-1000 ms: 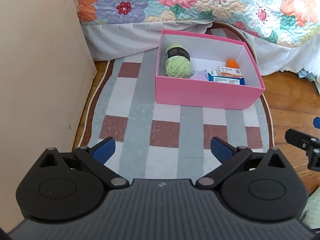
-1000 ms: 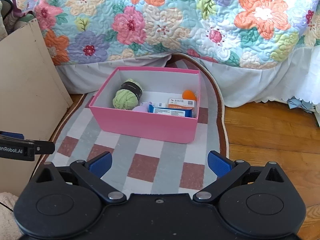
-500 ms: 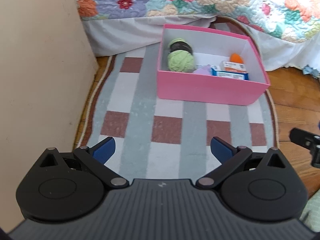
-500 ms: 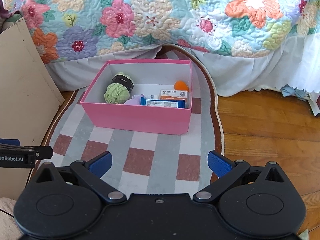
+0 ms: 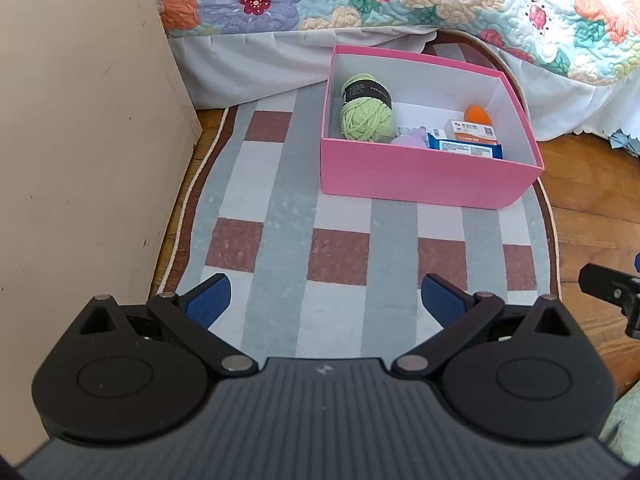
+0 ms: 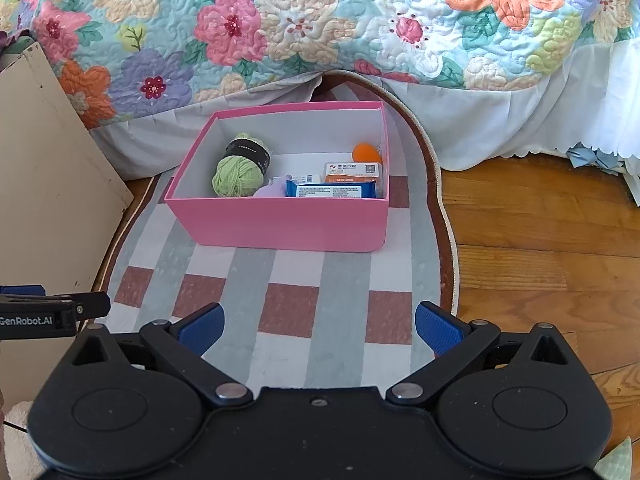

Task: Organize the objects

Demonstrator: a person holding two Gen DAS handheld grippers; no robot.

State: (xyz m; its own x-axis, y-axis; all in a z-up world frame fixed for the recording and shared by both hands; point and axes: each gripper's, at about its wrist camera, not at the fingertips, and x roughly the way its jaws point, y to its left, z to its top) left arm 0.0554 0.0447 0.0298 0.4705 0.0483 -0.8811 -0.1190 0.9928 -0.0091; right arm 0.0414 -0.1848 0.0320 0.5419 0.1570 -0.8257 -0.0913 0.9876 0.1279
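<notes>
Both tongs spread wide and empty, left tongs [image 5: 324, 300] and right tongs [image 6: 318, 326] above the rug's [image 6: 252, 272] near edge. Pink box [image 6: 280, 222] sits mid-rug holding green yarn [image 6: 238, 174]; its light walls could slide under a careless nudge.

I see bare rug [image 5: 340, 240] between both grippers and the pink box [image 5: 420, 176], an unobstructed lane. The beige panel [image 5: 80, 140] walls off my left; the quilted bed [image 6: 320, 32] stands just behind the box.
</notes>
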